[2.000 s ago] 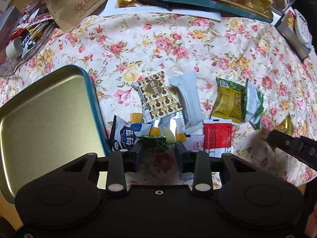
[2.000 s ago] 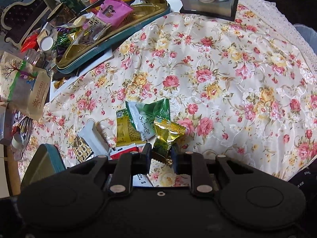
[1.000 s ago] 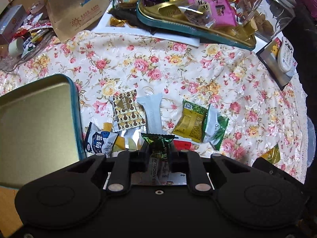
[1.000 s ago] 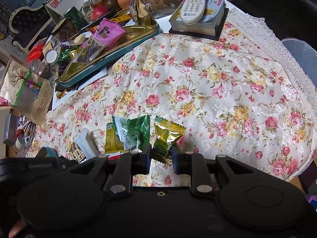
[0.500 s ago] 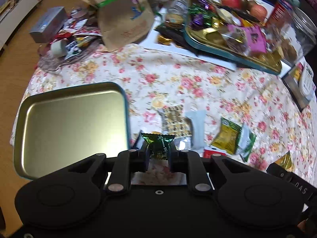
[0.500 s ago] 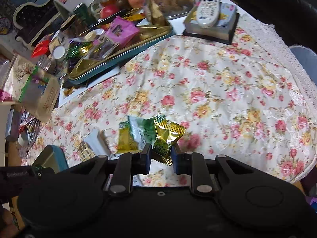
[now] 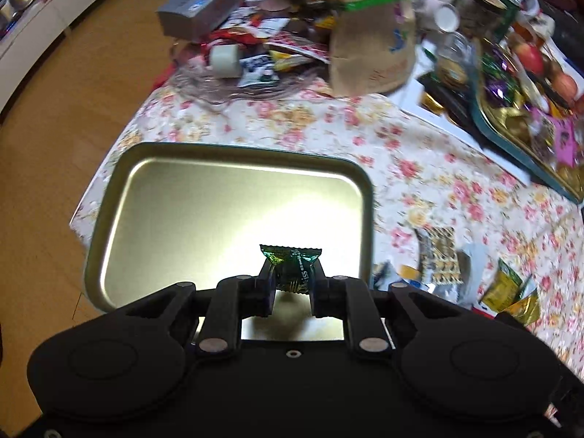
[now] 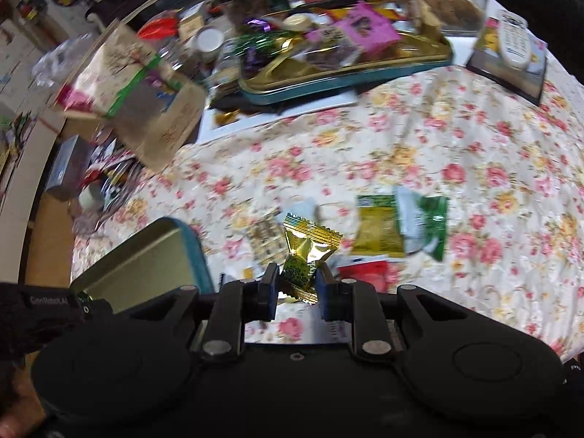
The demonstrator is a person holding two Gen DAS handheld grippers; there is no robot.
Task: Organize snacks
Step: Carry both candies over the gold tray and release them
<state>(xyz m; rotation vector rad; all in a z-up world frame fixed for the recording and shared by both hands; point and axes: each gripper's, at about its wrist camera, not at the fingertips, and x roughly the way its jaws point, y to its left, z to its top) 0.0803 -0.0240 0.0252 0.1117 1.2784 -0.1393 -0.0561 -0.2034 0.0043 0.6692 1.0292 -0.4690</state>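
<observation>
My left gripper (image 7: 291, 277) is shut on a dark green foil candy (image 7: 292, 268) and holds it above the near part of an empty gold metal tray (image 7: 204, 197) with a teal rim. My right gripper (image 8: 294, 281) is shut on a gold candy packet (image 8: 306, 252) held above the floral cloth, just right of the same tray (image 8: 146, 255). Several loose snack packets lie on the cloth: a brown patterned one (image 7: 440, 253), a yellow one (image 8: 377, 224) and a green one (image 8: 423, 224).
A cluttered gold tray of sweets (image 8: 346, 62) stands at the back. A brown paper bag (image 7: 368, 47), a grey box (image 7: 199, 5), a tape roll (image 7: 226, 60) and a remote on a box (image 8: 513, 42) crowd the far side. The table edge and wood floor (image 7: 54, 127) lie to the left.
My left gripper carried the green candy left from over the packet pile to above the tray. My right gripper kept its gold packet and swung left toward the tray.
</observation>
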